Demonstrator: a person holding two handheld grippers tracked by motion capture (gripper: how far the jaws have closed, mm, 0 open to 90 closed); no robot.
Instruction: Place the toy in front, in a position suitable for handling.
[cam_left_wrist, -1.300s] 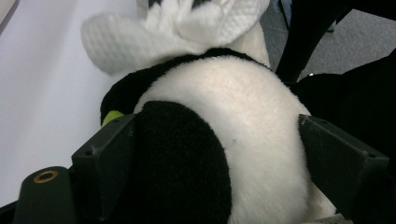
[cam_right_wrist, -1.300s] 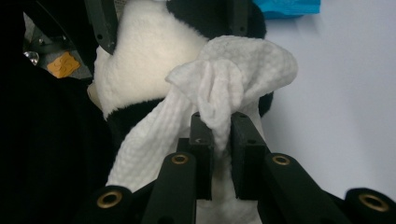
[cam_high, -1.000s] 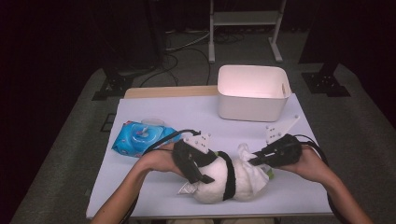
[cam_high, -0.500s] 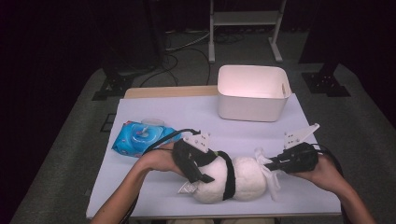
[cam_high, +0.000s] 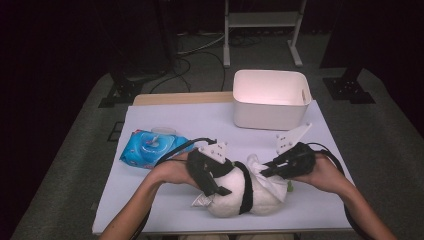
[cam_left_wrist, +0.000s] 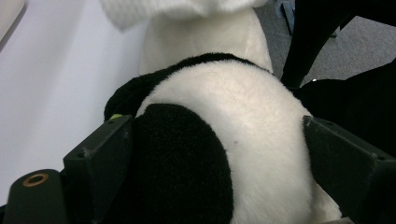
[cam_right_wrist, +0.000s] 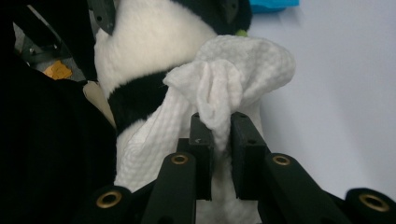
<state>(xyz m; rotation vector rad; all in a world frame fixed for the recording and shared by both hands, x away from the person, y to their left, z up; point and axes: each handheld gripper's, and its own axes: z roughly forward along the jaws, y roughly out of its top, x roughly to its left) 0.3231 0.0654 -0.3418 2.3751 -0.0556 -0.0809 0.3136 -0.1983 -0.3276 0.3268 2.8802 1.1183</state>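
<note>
Right gripper (cam_high: 263, 172) back against the panda (cam_high: 240, 192), pinching a white cloth (cam_right_wrist: 224, 88), left gripper (cam_high: 212, 187) clamping the black-and-white plush at the table's (cam_high: 175, 120) near edge, blue pack (cam_high: 150, 148) left, white bin (cam_high: 270, 100) behind.

Table (cam_high: 175, 120) lit from above, surroundings dark, frames soft

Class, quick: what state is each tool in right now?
Left tool: closed around the plush panda.
Right tool: closed on a white wipe lying against the panda.
</note>
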